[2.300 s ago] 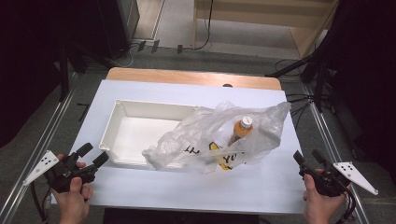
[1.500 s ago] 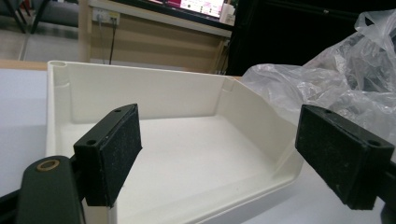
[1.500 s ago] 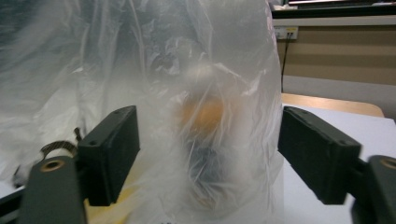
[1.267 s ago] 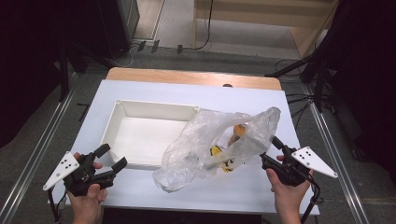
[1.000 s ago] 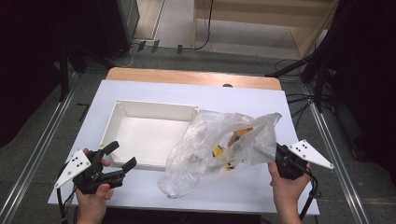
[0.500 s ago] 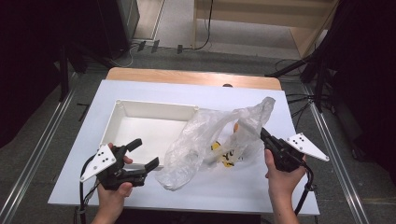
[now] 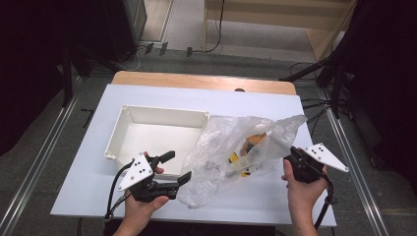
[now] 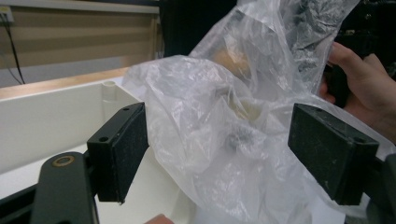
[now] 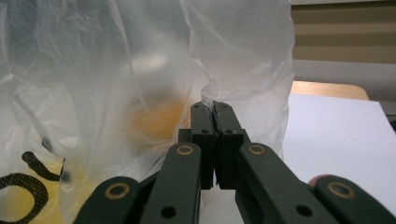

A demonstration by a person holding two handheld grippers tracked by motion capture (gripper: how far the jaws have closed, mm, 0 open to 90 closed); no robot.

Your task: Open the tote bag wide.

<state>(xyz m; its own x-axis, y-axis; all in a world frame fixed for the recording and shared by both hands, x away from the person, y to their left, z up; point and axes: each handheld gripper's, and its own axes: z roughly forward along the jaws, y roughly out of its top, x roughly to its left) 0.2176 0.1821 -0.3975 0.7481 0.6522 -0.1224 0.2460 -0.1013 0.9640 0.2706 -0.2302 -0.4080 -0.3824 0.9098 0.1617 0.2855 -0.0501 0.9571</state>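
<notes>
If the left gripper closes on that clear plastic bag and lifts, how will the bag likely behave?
The plastic bag is thin and crumpled, so it will probably bunch between the left gripper's open pads rather than hold shape. The orange-capped bottle inside may slide and drag the film down. With the right gripper already pinching one edge, the bag should sag between the two grips.

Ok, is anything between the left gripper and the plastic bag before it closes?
Nothing visible. The left gripper has its jaws open around a fold of the plastic bag, and they have just been closing. The white bin wall is beside it, not between. The right gripper is shut on the bag's other edge.
</notes>
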